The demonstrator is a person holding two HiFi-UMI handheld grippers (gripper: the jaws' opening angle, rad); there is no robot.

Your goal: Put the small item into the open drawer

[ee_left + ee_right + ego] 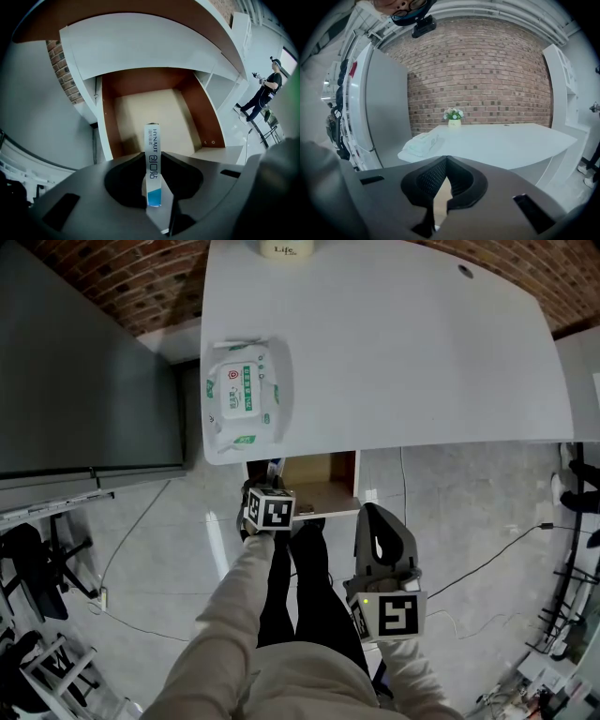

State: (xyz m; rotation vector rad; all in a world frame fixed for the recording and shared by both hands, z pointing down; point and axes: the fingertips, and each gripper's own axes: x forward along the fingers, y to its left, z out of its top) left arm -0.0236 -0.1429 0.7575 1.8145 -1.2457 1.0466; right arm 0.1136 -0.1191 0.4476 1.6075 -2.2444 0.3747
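Note:
The small item is a slim white box [153, 164] with dark print and a blue end. My left gripper [153, 157] is shut on it, and the box stands upright between the jaws. Straight ahead, the open drawer [154, 110] shows brown side walls and a bare beige floor. From the head view, the left gripper [272, 474] sits at the front left corner of the drawer [323, 486], under the table's near edge. My right gripper [375, 514] hangs lower right of the drawer. In its own view, the right gripper [446, 160] has its tips touching and holds nothing.
On the left of the white table [403, 343] lies a pack of wet wipes [242, 395], and a small flower pot [453, 119] stands at its far edge. A tall grey cabinet [84, 381] flanks the table's left. Cables cross the floor. A person [265, 91] stands far off right.

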